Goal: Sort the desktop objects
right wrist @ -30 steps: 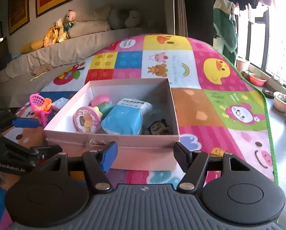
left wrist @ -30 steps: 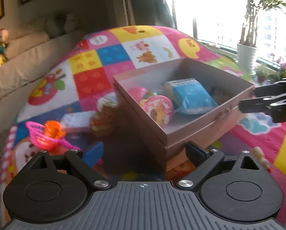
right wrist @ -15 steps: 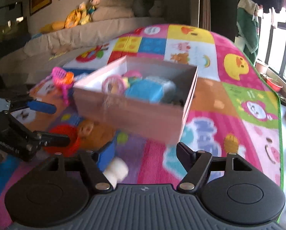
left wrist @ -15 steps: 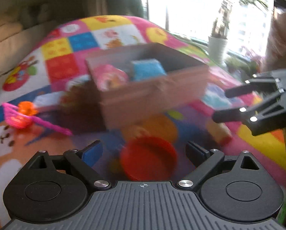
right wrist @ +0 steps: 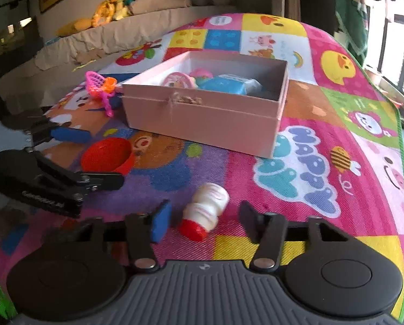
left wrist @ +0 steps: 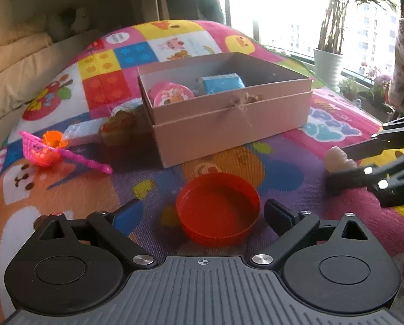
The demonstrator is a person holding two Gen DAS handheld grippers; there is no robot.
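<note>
The red lid [left wrist: 218, 210] is framed between the spread fingers of the left gripper [left wrist: 202, 212], evidently for pickup. The small bottle [right wrist: 206, 211] lies likewise within the unclenched right gripper [right wrist: 203, 216]. The pink box [left wrist: 229, 113] waits beyond both.

Daylit room, hard backlight, fisheye bend.
Window [left wrist: 283, 13] blown out white in the left wrist view; glare washes the potted palm [left wrist: 334, 27]. Wall and couch [right wrist: 120, 27] dim. Pink box [left wrist: 229, 108] casts soft shadow onto the play mat [right wrist: 323, 162]. Right gripper's fingers [left wrist: 345, 181] motion-blurred. Edges curve strongly; corners dark.
</note>
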